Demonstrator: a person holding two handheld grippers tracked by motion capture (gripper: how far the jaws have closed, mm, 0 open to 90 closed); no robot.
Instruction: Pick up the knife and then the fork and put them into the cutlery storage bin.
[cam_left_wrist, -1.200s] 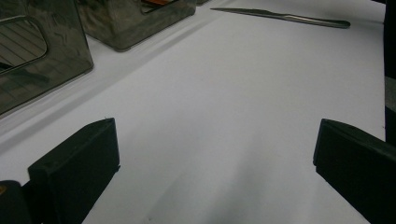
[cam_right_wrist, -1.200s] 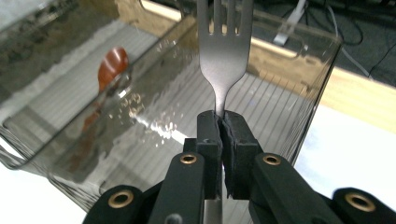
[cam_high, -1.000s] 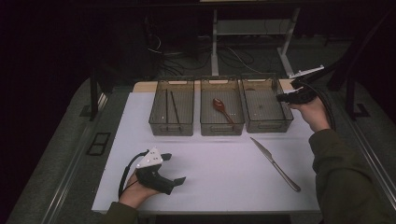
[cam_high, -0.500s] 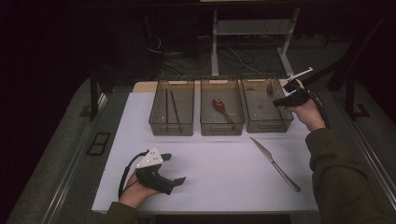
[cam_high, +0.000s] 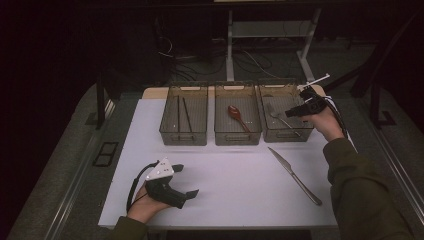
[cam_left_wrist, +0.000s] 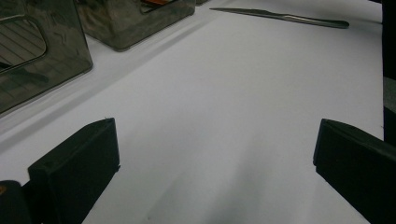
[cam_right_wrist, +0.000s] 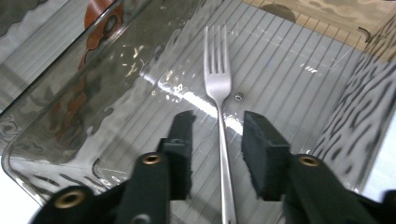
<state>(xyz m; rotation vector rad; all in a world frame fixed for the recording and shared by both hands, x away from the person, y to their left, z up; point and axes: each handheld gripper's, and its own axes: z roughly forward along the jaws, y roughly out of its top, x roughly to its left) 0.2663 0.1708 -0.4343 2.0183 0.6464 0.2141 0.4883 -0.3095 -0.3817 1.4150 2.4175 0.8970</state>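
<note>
A steel fork lies flat in the right-hand clear bin, tines toward the far end. My right gripper hangs just above it, jaws open on either side of the handle with a gap on each side. In the high view the right gripper reaches over that bin's right rim toward the fork. A table knife lies on the white mat in front of that bin. Near the front left, my left gripper rests on the mat. Its jaws stand wide open with nothing between them, and the knife lies far off.
The middle bin holds a red spoon. Dark chopsticks lie in the left bin. All three bins stand in a row at the back of the white mat. Dark floor, cables and table legs lie beyond.
My right gripper has shifted a little left and down over the right bin. The left gripper, knife and bins have stayed put.
</note>
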